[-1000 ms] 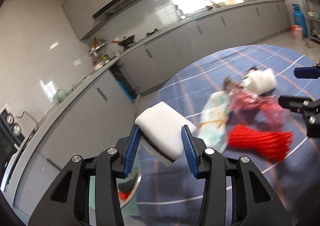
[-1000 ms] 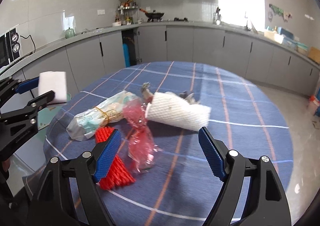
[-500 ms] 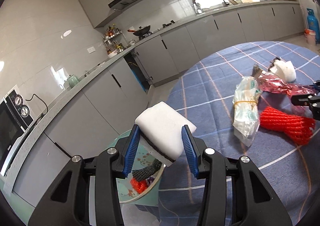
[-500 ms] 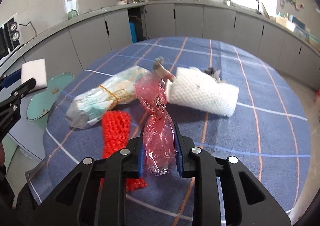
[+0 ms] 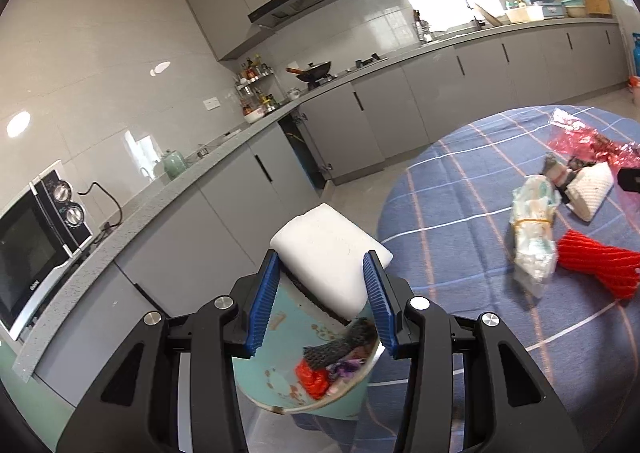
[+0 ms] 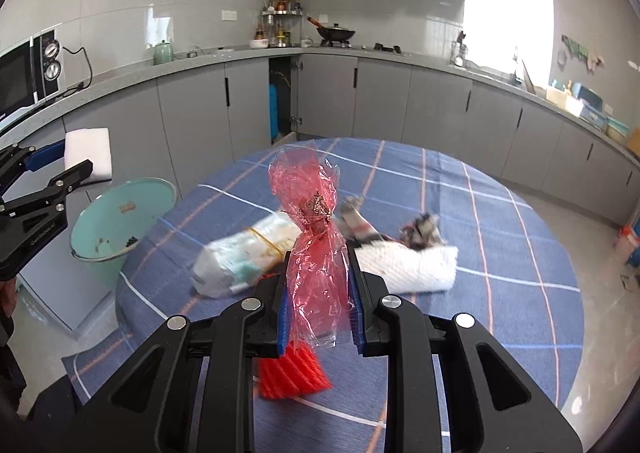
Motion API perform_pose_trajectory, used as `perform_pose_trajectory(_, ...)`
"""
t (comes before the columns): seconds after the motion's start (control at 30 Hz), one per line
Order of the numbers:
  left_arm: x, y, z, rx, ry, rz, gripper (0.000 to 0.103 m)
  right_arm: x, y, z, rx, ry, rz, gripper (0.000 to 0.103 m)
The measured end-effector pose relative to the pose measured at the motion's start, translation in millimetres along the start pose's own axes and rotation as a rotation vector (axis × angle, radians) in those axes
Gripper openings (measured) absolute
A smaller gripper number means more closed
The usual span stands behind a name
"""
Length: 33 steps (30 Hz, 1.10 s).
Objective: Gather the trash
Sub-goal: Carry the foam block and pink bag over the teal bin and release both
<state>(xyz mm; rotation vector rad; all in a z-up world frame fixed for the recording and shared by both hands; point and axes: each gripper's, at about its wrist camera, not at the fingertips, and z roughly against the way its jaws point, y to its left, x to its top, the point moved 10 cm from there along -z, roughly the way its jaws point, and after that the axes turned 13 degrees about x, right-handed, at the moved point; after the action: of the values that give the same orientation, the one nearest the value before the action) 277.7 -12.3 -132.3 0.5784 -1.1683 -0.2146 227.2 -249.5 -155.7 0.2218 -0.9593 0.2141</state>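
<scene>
My left gripper (image 5: 322, 299) is shut on a white sponge block (image 5: 330, 253) and holds it above a teal bucket (image 5: 276, 373) that has red and dark trash inside. My right gripper (image 6: 318, 305) is shut on a red cellophane bag (image 6: 314, 249), lifted above the blue checked table (image 6: 500, 293). On the table lie a clear plastic bundle with a rubber band (image 6: 244, 257), a white foam net roll (image 6: 416, 267) and a red foam net (image 6: 294, 373). The left gripper with the sponge (image 6: 88, 155) and the bucket (image 6: 120, 217) also show in the right wrist view.
The bucket stands on the floor at the table's left edge. Grey kitchen cabinets (image 6: 400, 105) run behind the table. A microwave (image 5: 36, 241) sits on the counter at the left. A wok (image 6: 334, 33) sits on the stove.
My right gripper closed on the red cellophane bag and lifted it off the table. My left gripper carried the sponge leftward off the table to above the bucket.
</scene>
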Motion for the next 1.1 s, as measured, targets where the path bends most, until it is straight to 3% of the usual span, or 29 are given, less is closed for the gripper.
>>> perform_pose_trajectory(0.43,-11,51,-33,0.041,0.071,0.069,0.044,31,56,-24,0.081,-0.009,0.083,0.024)
perform_pose_trajectory(1.1,-39,82,-81,0.112,0.143,0.018,0.044,62,126,-80,0.207,0.019,0.184,0.024)
